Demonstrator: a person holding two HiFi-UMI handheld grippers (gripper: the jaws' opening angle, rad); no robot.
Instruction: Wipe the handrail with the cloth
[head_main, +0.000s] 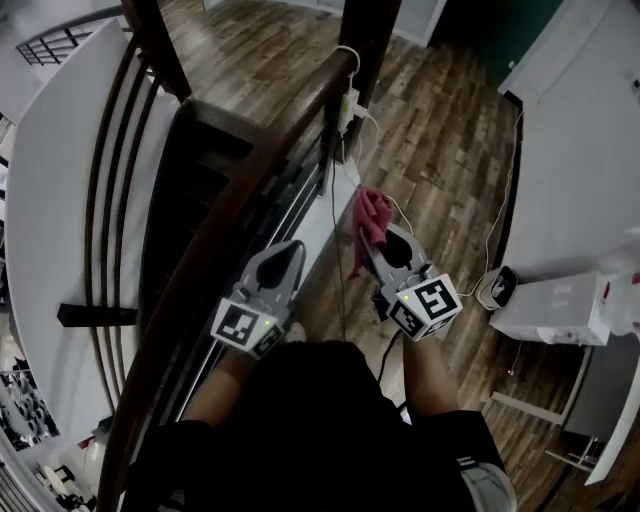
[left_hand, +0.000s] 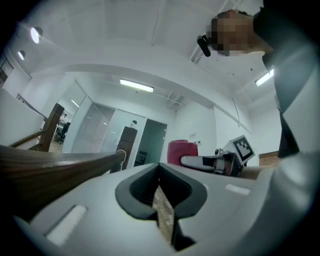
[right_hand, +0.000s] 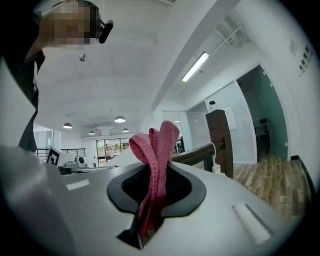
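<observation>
The right gripper (head_main: 375, 245) has its jaws clamped on a fold of the pink cloth (head_main: 372, 213), just right of the wooden handrail (head_main: 250, 190). The cloth looks soft, light and floppy, so its free bunch should do the wiping. The left gripper (head_main: 284, 255), near the handrail, has its jaws together and empty.

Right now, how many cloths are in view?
1. A pink cloth is pinched in the right gripper, beside the handrail. The left gripper holds none.

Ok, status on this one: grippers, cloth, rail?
Right gripper shut on pink cloth, off the handrail. Left gripper shut, empty, beside it. White charger hangs at post ahead.
</observation>
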